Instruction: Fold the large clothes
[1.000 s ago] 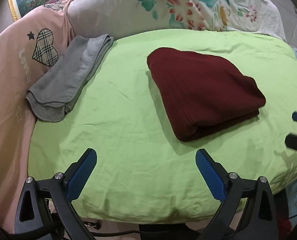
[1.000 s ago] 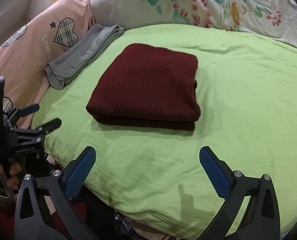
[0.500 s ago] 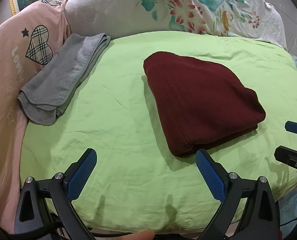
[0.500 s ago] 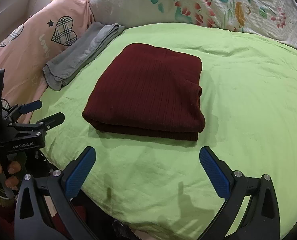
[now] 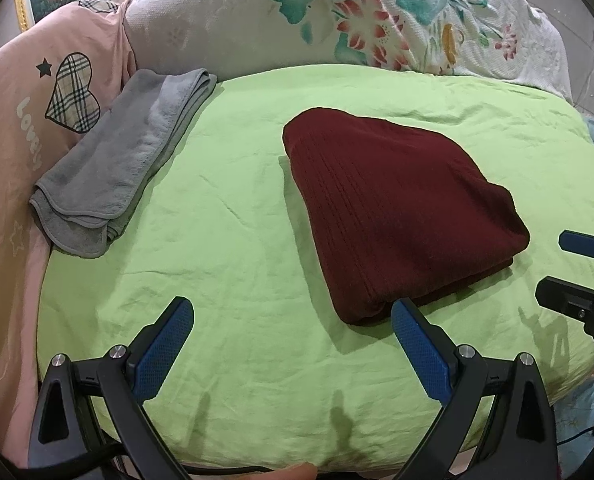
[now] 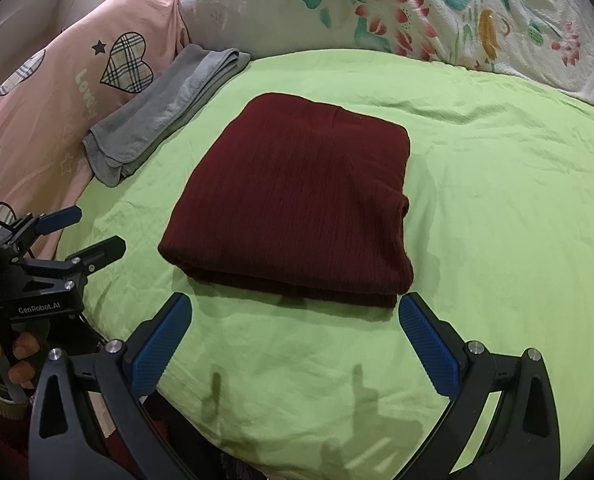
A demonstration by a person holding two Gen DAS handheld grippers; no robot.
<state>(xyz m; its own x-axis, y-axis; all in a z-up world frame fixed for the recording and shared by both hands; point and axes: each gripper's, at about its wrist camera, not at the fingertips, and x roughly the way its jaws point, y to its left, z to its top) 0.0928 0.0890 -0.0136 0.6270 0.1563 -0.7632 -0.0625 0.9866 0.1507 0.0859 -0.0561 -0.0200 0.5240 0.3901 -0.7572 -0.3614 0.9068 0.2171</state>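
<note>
A dark red knit garment lies folded into a thick rectangle on the green sheet; it also shows in the right wrist view. My left gripper is open and empty, just short of the garment's near corner. My right gripper is open and empty, just in front of the garment's near folded edge. The right gripper's fingers show at the right edge of the left wrist view. The left gripper shows at the left of the right wrist view.
A folded grey towel lies at the sheet's far left edge, against a pink heart-print pillow. A floral quilt is heaped along the back. The bed's near edge drops off just below both grippers.
Both grippers have moved in closer to the folded red garment, staying open. The garment and the towel have not moved.
</note>
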